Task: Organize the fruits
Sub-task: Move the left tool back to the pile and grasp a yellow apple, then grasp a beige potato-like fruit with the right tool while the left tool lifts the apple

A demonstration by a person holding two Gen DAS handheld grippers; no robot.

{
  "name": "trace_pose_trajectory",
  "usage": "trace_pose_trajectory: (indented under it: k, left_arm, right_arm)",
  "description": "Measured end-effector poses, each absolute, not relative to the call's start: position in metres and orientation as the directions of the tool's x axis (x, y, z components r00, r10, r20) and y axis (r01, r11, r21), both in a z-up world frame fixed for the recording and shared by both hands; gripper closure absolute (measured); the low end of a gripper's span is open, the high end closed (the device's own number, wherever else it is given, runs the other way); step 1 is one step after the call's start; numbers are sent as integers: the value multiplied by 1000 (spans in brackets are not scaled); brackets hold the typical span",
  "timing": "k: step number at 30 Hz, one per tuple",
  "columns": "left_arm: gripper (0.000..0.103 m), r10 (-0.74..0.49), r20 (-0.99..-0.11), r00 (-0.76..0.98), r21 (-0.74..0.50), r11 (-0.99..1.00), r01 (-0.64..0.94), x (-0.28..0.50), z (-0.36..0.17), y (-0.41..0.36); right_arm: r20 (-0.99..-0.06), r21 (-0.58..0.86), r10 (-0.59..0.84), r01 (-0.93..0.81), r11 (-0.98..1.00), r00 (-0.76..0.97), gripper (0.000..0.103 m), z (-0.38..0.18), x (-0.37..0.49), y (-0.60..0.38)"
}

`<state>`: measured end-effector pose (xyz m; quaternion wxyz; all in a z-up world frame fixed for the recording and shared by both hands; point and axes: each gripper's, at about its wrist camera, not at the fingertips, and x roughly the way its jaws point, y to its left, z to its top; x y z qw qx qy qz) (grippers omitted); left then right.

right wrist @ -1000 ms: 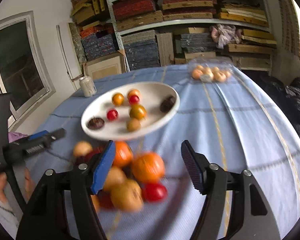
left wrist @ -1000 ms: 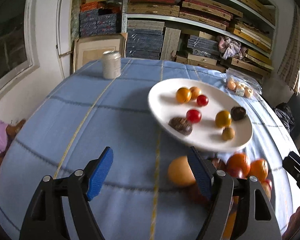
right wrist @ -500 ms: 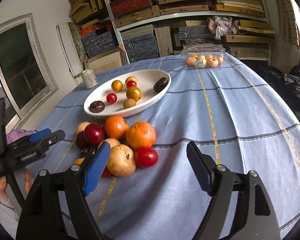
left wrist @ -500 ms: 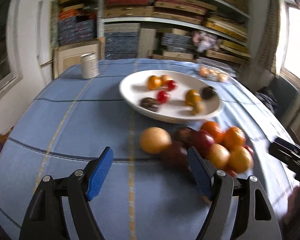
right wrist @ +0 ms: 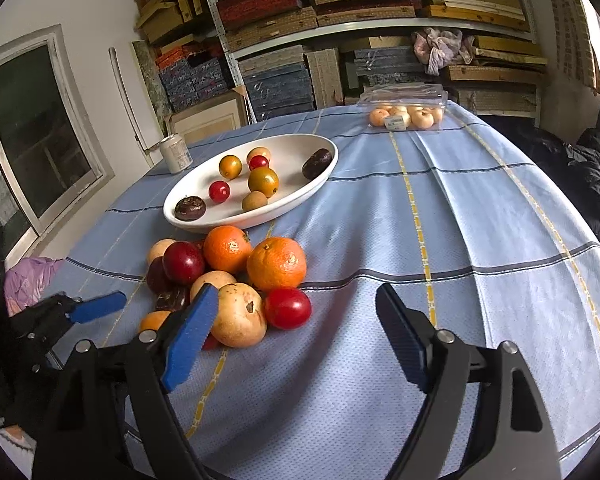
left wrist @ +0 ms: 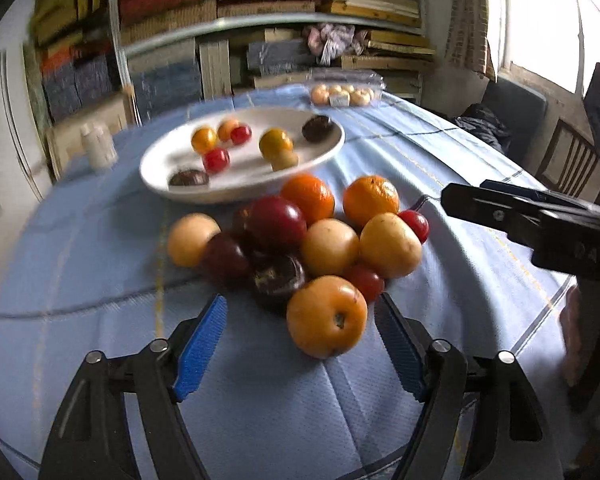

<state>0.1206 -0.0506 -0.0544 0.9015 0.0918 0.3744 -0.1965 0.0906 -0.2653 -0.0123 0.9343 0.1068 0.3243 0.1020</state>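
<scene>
A pile of loose fruit lies on the blue checked tablecloth: two oranges (right wrist: 276, 263), dark red plums (right wrist: 183, 262), pale yellow fruits (right wrist: 239, 314) and a red tomato (right wrist: 288, 307). Behind it a white oval plate (right wrist: 320, 184) holds several small fruits. My left gripper (left wrist: 300, 344) is open, with an orange-yellow fruit (left wrist: 327, 322) just ahead between its blue pads, untouched. My right gripper (right wrist: 296, 332) is open and empty, its left pad beside the pale yellow fruit. The right gripper also shows at the right of the left wrist view (left wrist: 532, 220).
A clear plastic box of pale fruits (right wrist: 404, 114) stands at the table's far edge. A white can (right wrist: 175, 153) stands far left of the plate. Shelves of stacked boards fill the back wall. A dark chair (left wrist: 572, 160) stands at the right.
My left gripper has swung right and closer to the pile, so the orange-yellow fruit now sits between its open pads. My right gripper has come slightly nearer the pile.
</scene>
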Motion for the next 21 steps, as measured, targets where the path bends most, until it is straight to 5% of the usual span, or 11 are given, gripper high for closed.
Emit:
trace_pose_trajectory:
  k: [7, 19, 21]
  left_arm:
    - [59, -339, -742, 579, -34, 881, 473, 122, -63, -55]
    - [59, -333, -706, 625, -74, 912, 403, 118, -53, -36]
    - [59, -302, -683, 665, -76, 935, 347, 114, -49, -20]
  right_arm:
    - [-584, 272, 263, -120, 955, 768, 23, -12, 93, -266]
    - [-592, 228, 273, -168, 959, 758, 24, -13, 91, -250]
    - [-593, 193, 275, -199, 961, 756, 32, -12, 89, -239]
